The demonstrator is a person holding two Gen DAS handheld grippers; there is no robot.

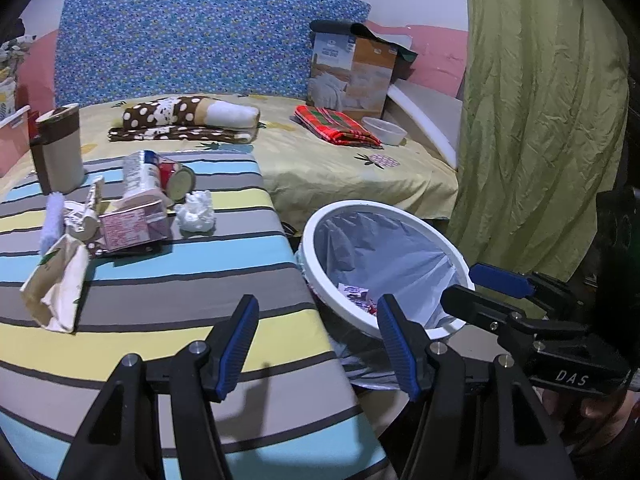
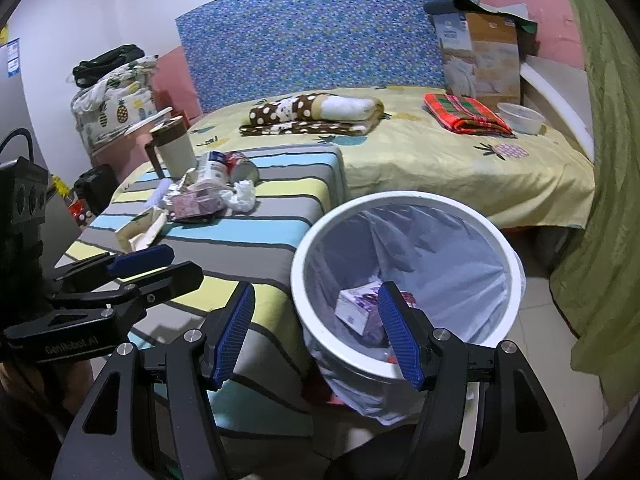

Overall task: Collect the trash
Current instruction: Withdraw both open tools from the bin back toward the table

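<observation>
A heap of trash lies on a table draped in a striped cloth (image 1: 168, 288), which stands just beside a white waste bin (image 1: 320, 264) lined with a pale plastic bag. Nearest the bin sits a crumpled white tissue (image 1: 195, 213). Touching it on the side away from the bin is a flattened pink carton (image 1: 134, 227), lying on its side with its long axis running roughly toward the bin. Behind the carton lie a tipped-over can (image 1: 176, 180) with its open end facing the viewer, and what may be a plastic bottle (image 1: 140, 174), though the fisheye view blurs it. Farther from the bin rests a torn paper bag (image 1: 56, 284).

A small box (image 2: 356, 306) already lies inside the bin.

The left gripper (image 1: 318, 346) is empty, jaws spread wide, over the table edge next to the bin; the heap lies ahead and to its left. The right gripper (image 2: 318, 334), also spread and empty, hangs over the bin rim, so the left looks nearer the trash.
</observation>
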